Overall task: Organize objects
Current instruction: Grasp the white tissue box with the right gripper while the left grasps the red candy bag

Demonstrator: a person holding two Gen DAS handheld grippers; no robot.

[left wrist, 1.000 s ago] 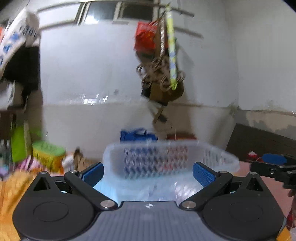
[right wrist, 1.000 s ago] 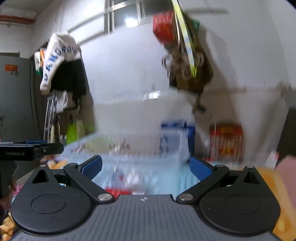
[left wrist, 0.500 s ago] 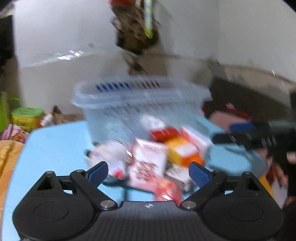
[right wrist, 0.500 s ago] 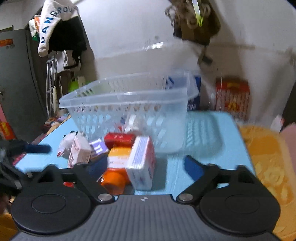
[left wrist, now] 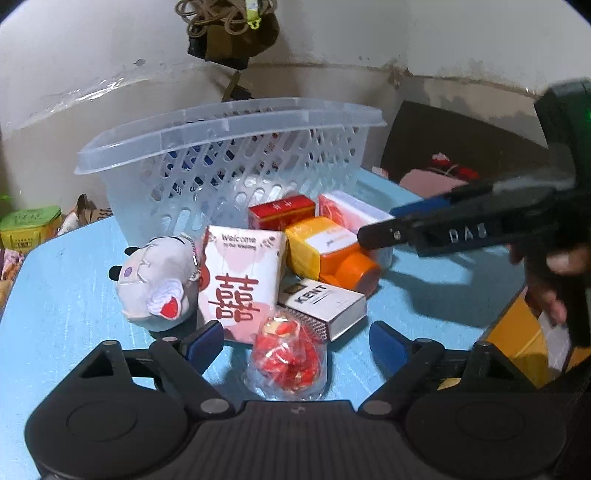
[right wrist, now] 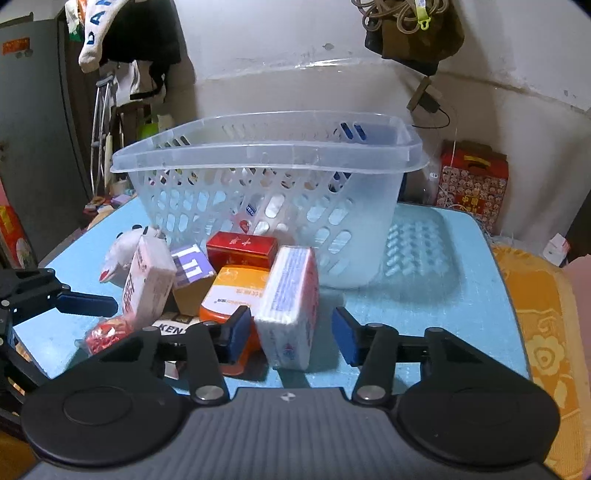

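A clear plastic basket (left wrist: 229, 147) (right wrist: 266, 192) stands on the blue table (left wrist: 66, 295) (right wrist: 443, 295). In front of it lies a pile: a grey plush toy (left wrist: 155, 284), a pink-white box (left wrist: 240, 284), a Kent box (left wrist: 325, 302), an orange bottle (left wrist: 332, 254), a red box (right wrist: 242, 249), a white tissue pack (right wrist: 291, 306) and a red candy bag (left wrist: 288, 358). My left gripper (left wrist: 297, 341) is open, its jaws either side of the candy bag. My right gripper (right wrist: 291, 334) is open around the tissue pack's near end.
A wall stands behind the basket with ropes and a bag (right wrist: 413, 29) hanging. A red gift bag (right wrist: 471, 184) stands at the back right. An orange cloth (right wrist: 543, 325) lies right of the table. Clothes (right wrist: 122, 33) hang at left.
Both grippers have tilted down and come close to the pile. Earlier they faced the wall and the basket rim. The right jaws now flank the tissue pack.
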